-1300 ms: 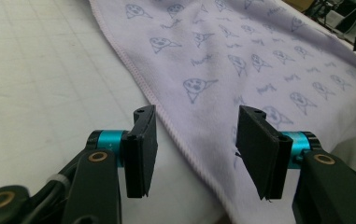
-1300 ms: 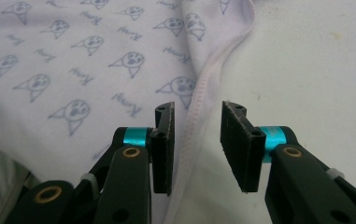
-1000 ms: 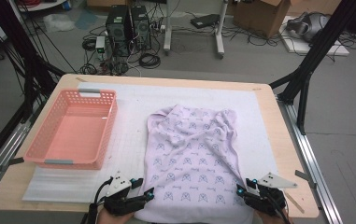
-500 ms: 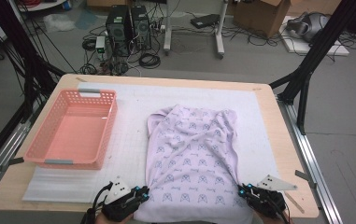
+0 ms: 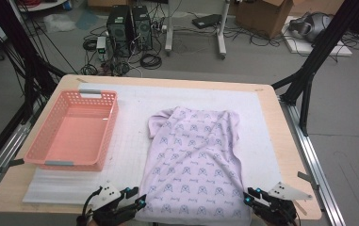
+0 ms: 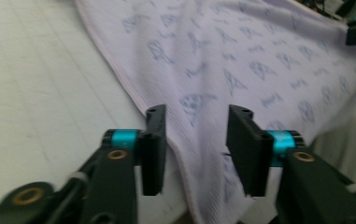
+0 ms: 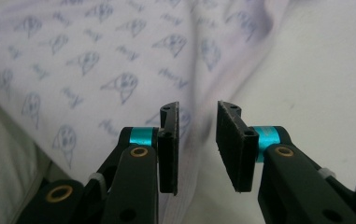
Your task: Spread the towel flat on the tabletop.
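Foam sheeting (image 5: pixel 134 141) covers most of the wooden table (image 5: pixel 281 141), which stands on a grey floor among black frame legs, cables, computer towers (image 5: pixel 130 21) and a cardboard box (image 5: pixel 262 12). From the high view, a pink basket (image 5: pixel 73 129) sits toward the table's left edge, and a lilac printed shirt (image 5: pixel 196 160) lies spread flat from the middle down to the near edge. The left gripper (image 5: pixel 137 200) lies low at the shirt's near left corner, the right gripper (image 5: pixel 250 197) at its near right corner, both pointing inward along the near edge.

Left gripper view: the left gripper (image 6: pixel 196 140) has just been opening; its jaws stand apart, the shirt (image 6: pixel 241 60) hem lying loose between them, unpinched. The right gripper's tip shows far off at the opposite corner.

Right gripper view: the right gripper (image 7: pixel 198 140) has also just been opening, with a narrower gap, over the shirt (image 7: pixel 96 60) edge and bare foam (image 7: pixel 325 70), gripping nothing.
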